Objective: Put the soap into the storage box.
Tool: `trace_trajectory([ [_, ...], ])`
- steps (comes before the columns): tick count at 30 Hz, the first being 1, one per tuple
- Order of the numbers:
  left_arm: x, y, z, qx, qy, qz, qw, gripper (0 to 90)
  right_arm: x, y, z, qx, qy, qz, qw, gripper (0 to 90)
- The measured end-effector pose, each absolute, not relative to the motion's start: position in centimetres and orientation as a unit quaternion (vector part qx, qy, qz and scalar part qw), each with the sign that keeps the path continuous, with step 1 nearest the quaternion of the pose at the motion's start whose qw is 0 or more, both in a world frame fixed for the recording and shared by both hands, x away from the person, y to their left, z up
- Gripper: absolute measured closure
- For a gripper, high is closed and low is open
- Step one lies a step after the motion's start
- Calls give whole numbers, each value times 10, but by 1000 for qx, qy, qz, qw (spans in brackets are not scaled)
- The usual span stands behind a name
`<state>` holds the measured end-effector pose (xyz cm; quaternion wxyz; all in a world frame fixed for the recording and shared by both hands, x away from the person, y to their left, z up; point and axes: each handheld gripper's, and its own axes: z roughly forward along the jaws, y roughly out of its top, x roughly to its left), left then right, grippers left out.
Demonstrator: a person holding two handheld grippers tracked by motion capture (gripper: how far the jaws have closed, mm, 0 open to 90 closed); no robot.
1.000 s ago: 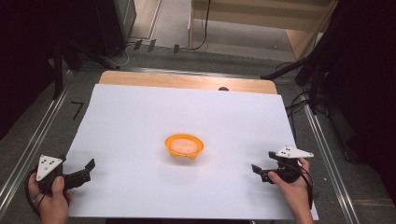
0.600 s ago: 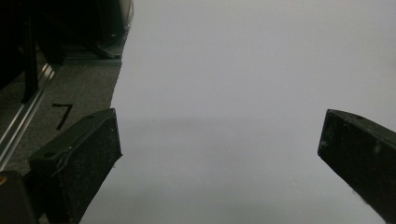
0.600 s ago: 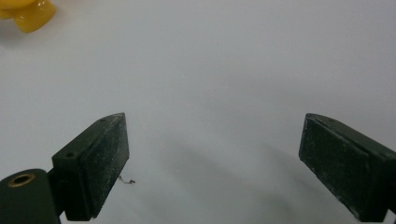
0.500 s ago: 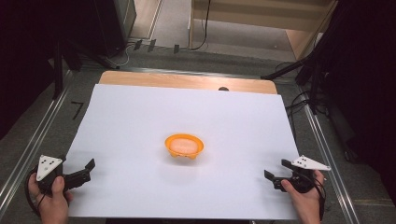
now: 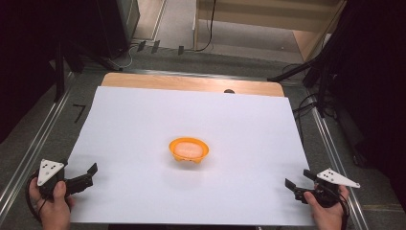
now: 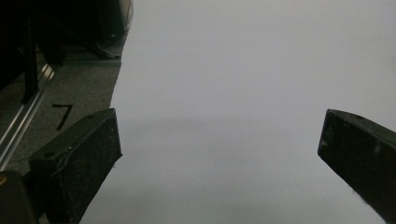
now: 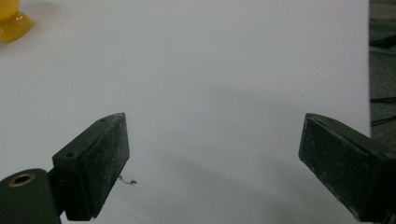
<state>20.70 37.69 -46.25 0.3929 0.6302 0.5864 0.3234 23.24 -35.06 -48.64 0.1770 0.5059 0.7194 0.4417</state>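
An orange bowl (image 5: 189, 149) sits near the middle of the white sheet (image 5: 143, 124); its edge also peeks in at the top left of the right gripper view as the bowl (image 7: 11, 25). My left gripper (image 5: 86, 173) rests at the sheet's near left corner, held in a hand, jaws apart and empty. The same left gripper (image 6: 219, 140) looks over bare white sheet. My right gripper (image 5: 297, 181) is at the near right corner, open, nothing between its fingers. From its own camera the right gripper (image 7: 212, 144) faces plain white paper.
A wooden table edge (image 5: 191, 82) shows beyond the sheet. Metal rails (image 5: 38, 139) run along both sides, and cables (image 5: 306, 105) lie on the grey floor at the right. A black mark (image 6: 61, 114) is on the grey surface left of the sheet.
My right gripper has drawn back toward the near right corner of the sheet, farther from the bowl. The left gripper and the bowl have stayed put.
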Motion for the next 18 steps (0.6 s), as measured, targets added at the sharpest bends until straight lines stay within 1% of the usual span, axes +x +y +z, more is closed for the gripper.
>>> trace_trajectory([
  [8,208,376,-463,633,586,323,390,0,225,-365,-489,523,698,450,193,90],
  [12,208,377,-463,633,586,321,392,0,225,-361,-491,521,705,436,202,91],
  [15,208,377,-463,633,586,320,392,0,224,-356,-492,516,715,418,220,133],
  [16,208,377,-463,633,586,320,392,0,223,-355,-492,514,717,415,223,130],
  [18,208,377,-463,633,586,320,392,0,224,-355,-492,514,716,417,221,130],
])
